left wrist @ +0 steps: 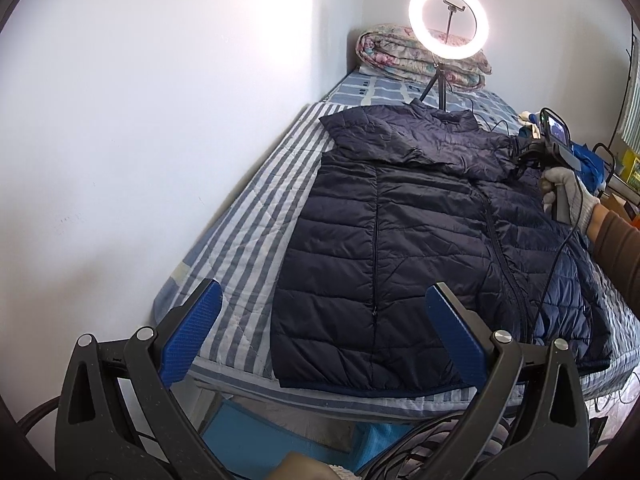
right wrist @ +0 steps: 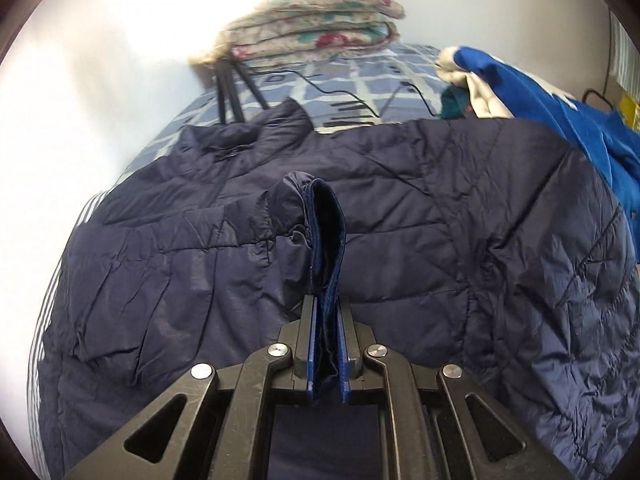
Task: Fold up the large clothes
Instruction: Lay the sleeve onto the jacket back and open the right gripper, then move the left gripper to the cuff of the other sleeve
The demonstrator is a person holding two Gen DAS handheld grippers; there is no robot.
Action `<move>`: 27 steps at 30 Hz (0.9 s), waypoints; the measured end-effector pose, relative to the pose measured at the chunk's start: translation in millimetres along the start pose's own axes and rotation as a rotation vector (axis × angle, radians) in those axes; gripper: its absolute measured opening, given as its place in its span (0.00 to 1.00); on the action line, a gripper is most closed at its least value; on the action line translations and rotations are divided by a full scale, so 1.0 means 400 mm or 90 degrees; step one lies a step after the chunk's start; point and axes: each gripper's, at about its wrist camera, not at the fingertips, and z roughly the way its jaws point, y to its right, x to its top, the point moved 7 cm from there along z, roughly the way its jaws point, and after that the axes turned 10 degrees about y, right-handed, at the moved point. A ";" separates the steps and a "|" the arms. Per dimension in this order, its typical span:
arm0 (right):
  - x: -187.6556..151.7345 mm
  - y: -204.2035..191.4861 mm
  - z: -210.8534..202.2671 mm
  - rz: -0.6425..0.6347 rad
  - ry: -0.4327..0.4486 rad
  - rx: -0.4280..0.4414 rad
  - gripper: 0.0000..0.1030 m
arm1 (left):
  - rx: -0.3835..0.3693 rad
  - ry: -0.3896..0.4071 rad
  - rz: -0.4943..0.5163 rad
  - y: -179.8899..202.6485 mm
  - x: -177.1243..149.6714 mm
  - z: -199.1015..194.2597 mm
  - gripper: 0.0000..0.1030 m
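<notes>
A dark navy quilted puffer jacket [left wrist: 400, 232] lies front up on the bed, collar towards the far wall, with one sleeve folded across its chest. My left gripper [left wrist: 324, 320] is open and empty, held above the jacket's hem near the bed's near edge. My right gripper [right wrist: 327, 312] is shut on the jacket's sleeve cuff [right wrist: 322, 224], lifted over the jacket's chest [right wrist: 400, 208]. In the left wrist view the right gripper [left wrist: 520, 156] is at the jacket's far right shoulder, held by a gloved hand [left wrist: 568, 192].
The bed has a striped blue and white cover [left wrist: 248, 216] against the white wall on the left. A ring light on a tripod [left wrist: 446, 20] and a folded floral quilt [left wrist: 400, 52] stand at the bed's far end. Blue clothes [right wrist: 560, 100] are piled at the right. Cables lie below the bed edge [left wrist: 420, 436].
</notes>
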 end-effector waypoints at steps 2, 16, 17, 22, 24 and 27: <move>0.007 0.011 0.012 -0.003 -0.003 -0.012 0.07 | -0.002 -0.006 -0.002 0.004 -0.008 0.003 1.00; -0.023 0.022 0.029 -0.005 -0.050 -0.047 0.34 | 0.006 0.014 0.005 -0.006 0.008 -0.027 1.00; -0.017 0.023 0.011 -0.002 -0.043 -0.042 0.35 | 0.004 0.017 0.006 -0.006 0.012 -0.032 1.00; 0.011 0.015 -0.159 0.003 0.010 -0.004 0.46 | -0.020 0.052 0.009 0.008 0.044 -0.079 1.00; 0.021 0.017 -0.235 0.004 0.031 0.009 0.49 | -0.031 0.077 0.018 0.019 0.065 -0.111 1.00; 0.020 0.035 -0.379 -0.005 0.066 0.013 0.49 | -0.041 0.107 0.036 0.036 0.096 -0.154 1.00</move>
